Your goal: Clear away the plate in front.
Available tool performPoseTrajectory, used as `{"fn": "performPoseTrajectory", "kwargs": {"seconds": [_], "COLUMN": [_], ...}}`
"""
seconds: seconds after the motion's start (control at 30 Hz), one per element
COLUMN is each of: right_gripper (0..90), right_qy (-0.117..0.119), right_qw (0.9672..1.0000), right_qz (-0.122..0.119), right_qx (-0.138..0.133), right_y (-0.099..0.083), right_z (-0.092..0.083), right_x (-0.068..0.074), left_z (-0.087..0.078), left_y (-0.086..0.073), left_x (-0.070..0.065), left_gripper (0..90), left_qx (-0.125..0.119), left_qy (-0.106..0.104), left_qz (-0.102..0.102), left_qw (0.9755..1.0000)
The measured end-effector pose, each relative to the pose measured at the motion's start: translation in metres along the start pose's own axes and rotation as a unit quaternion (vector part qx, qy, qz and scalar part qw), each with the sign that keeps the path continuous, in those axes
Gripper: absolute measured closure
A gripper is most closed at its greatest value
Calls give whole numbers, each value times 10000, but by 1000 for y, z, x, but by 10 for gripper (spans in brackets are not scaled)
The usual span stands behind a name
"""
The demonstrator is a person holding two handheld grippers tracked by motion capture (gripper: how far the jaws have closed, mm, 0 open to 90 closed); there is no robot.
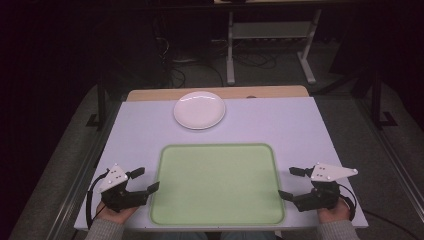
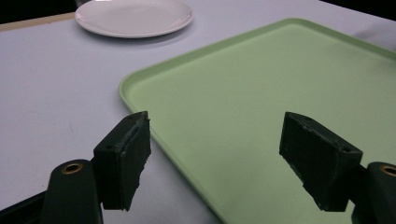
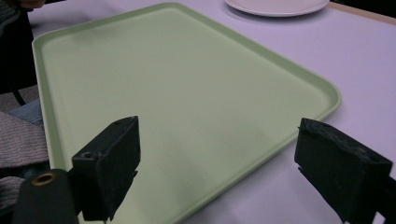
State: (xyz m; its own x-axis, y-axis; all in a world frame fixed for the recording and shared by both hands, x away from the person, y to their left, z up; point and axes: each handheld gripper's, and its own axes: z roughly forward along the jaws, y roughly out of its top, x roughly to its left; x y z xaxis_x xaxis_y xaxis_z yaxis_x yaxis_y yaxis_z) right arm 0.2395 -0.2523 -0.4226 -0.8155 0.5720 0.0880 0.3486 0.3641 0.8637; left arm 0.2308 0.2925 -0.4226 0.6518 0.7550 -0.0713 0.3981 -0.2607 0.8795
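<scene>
Tray [image 1: 218, 184], pale green, rounded corners, raised rim, flat on the desk [image 1: 295, 125] at the near middle. Nothing in it, bare floor all the way across. White plate [image 1: 199, 110] beyond it toward the far edge, well apart from the tray, also holding nothing.

Left claw [image 1: 141, 180] just beside the tray's left rim, near front corner, held in a hand resting on the desk. Jaws spread wide, nothing between them; in the left gripper view straddling the tray's [image 2: 261, 107] near-left edge, one jaw over the desk surface, the other over the tray floor, no contact visible. Plate [image 2: 134, 17] at top of that view.

Right claw [image 1: 291, 183] mirrored at the tray's right rim, also released, jaws wide, nothing gripped. In the right gripper view one jaw over the tray [image 3: 173, 88], the other over the desk just outside the rim. Plate [image 3: 276, 6] edge at top there.

Grey knit sleeves at both wrists.
</scene>
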Motion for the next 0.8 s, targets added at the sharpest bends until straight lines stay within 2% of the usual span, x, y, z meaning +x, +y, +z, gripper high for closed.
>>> {"fn": "performPoseTrajectory", "kwargs": {"seconds": [0.53,0.8], "right_gripper": [136,136], "right_qy": [27,46], "right_qw": [10000,10000], "right_qz": [-24,-21], "right_qx": [-5,-3], "right_y": [1,1], "right_z": [0,-1], "right_x": [0,2], "left_z": [2,7], "left_y": [0,1], "left_x": [1,2], "left_gripper": [246,246], "left_qx": [-1,41], "left_qy": [-15,-59], "left_qz": [-57,-202], "left_qw": [10000,9998]}}
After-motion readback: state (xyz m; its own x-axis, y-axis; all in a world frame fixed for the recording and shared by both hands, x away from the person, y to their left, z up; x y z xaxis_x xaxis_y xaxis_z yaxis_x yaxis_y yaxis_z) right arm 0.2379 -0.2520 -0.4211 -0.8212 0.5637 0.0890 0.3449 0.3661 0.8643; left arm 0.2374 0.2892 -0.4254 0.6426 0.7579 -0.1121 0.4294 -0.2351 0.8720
